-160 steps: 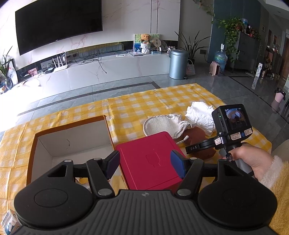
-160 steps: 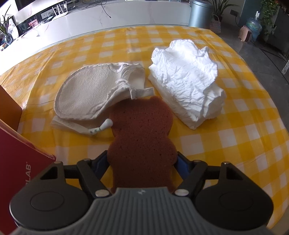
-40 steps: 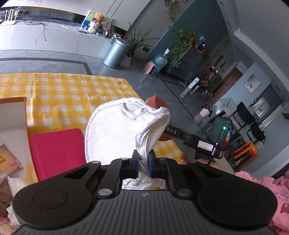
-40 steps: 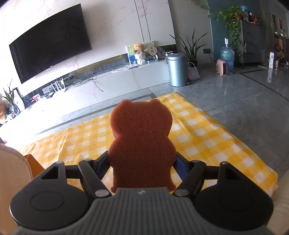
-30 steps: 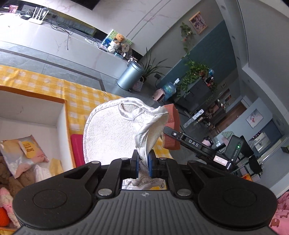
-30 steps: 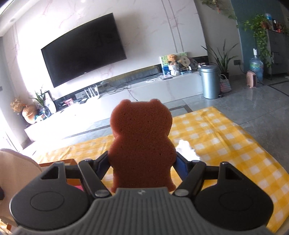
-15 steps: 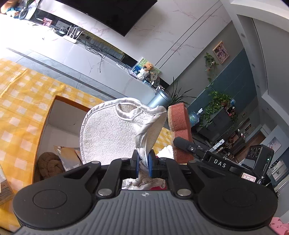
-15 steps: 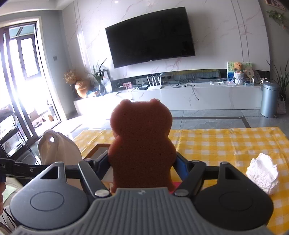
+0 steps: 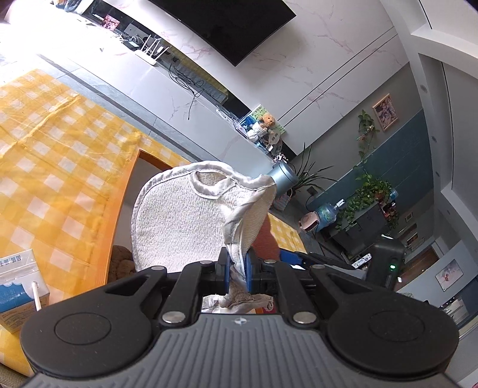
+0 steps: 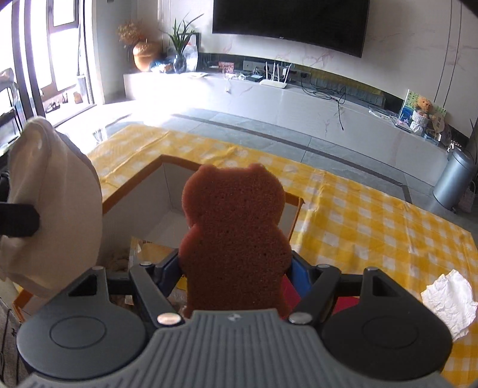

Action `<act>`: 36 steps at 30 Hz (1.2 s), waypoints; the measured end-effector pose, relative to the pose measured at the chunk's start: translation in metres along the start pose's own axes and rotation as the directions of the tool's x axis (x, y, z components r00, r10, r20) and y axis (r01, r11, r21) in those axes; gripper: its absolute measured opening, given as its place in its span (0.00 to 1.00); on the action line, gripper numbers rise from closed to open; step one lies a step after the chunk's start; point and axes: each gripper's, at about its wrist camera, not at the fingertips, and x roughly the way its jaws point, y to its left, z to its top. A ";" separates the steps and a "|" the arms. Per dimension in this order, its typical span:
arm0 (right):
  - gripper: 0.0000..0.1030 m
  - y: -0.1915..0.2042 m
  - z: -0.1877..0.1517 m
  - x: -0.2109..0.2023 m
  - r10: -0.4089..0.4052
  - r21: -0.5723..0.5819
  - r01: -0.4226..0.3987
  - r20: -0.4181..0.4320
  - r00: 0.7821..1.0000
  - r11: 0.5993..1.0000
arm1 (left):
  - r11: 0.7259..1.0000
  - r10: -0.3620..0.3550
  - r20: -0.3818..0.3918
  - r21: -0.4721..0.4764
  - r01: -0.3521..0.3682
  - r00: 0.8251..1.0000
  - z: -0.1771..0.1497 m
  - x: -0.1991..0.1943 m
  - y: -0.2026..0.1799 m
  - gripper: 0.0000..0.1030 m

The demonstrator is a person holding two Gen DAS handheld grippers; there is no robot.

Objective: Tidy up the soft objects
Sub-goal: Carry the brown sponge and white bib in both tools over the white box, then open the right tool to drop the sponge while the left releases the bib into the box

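A: Where does the left wrist view look from?
B: From behind the left gripper (image 9: 237,270), tilted steeply, close above the open box (image 9: 125,191), facing the television wall.

A: And the right wrist view?
B: From behind the right gripper (image 10: 236,270), level, above the surface (image 10: 373,215). Both views share the box (image 10: 155,185), the television (image 10: 286,21) and the bath mitt (image 10: 56,209).

Daylight is pouring through tall windows (image 10: 56,38) onto grey floor tiles (image 10: 263,131) – a curved black television (image 10: 288,22) is hanging on the marble wall (image 10: 412,53) above a long white console (image 10: 313,101), where a router (image 10: 273,82) is sitting – a steel bin (image 10: 452,182) is standing nearby
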 end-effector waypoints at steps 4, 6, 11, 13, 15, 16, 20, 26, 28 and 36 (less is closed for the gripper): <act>0.70 0.016 0.009 0.030 -0.038 -0.088 0.030 -0.087 0.995 0.996 | 1.000 -0.004 0.004 -0.015 0.004 1.000 0.001 -0.004 0.006 0.11; 0.70 0.024 0.013 0.043 -0.068 -0.114 0.054 -0.124 0.990 0.992 | 1.000 -0.006 0.006 -0.027 0.006 1.000 0.000 -0.006 0.009 0.11; 0.70 0.041 0.020 0.081 -0.129 -0.175 0.090 -0.226 0.966 0.980 | 0.999 -0.023 -0.003 -0.025 0.023 1.000 0.002 -0.009 0.010 0.11; 0.70 0.045 0.015 0.100 -0.193 -0.211 0.138 -0.268 0.944 0.968 | 0.999 -0.028 -0.004 -0.021 0.028 1.000 0.001 -0.010 0.009 0.11; 0.70 0.047 0.010 0.112 -0.263 -0.261 0.192 -0.274 0.925 0.946 | 0.999 -0.030 -0.005 -0.010 0.030 1.000 0.001 -0.011 0.008 0.11; 0.72 0.050 0.008 0.115 -0.284 -0.290 0.205 -0.264 0.922 0.935 | 0.999 -0.031 -0.003 -0.010 0.031 1.000 0.001 -0.011 0.008 0.11; 0.97 0.061 0.004 0.110 -0.325 -0.340 0.242 -0.213 0.922 0.909 | 1.000 -0.027 0.001 -0.015 0.027 1.000 0.002 -0.011 0.009 0.11; 0.98 0.064 0.003 0.075 -0.354 -0.394 0.308 -0.049 0.934 0.866 | 1.000 -0.020 0.007 -0.011 0.020 1.000 0.001 -0.013 0.006 0.11; 0.98 0.061 0.002 0.060 -0.363 -0.394 0.334 0.001 0.932 0.856 | 1.000 -0.015 0.009 -0.007 0.015 1.000 0.001 -0.013 0.004 0.11; 0.98 0.033 -0.020 0.006 -0.445 -0.307 0.490 0.208 0.871 0.816 | 1.000 0.018 0.011 0.013 -0.018 1.000 -0.001 -0.001 -0.003 0.11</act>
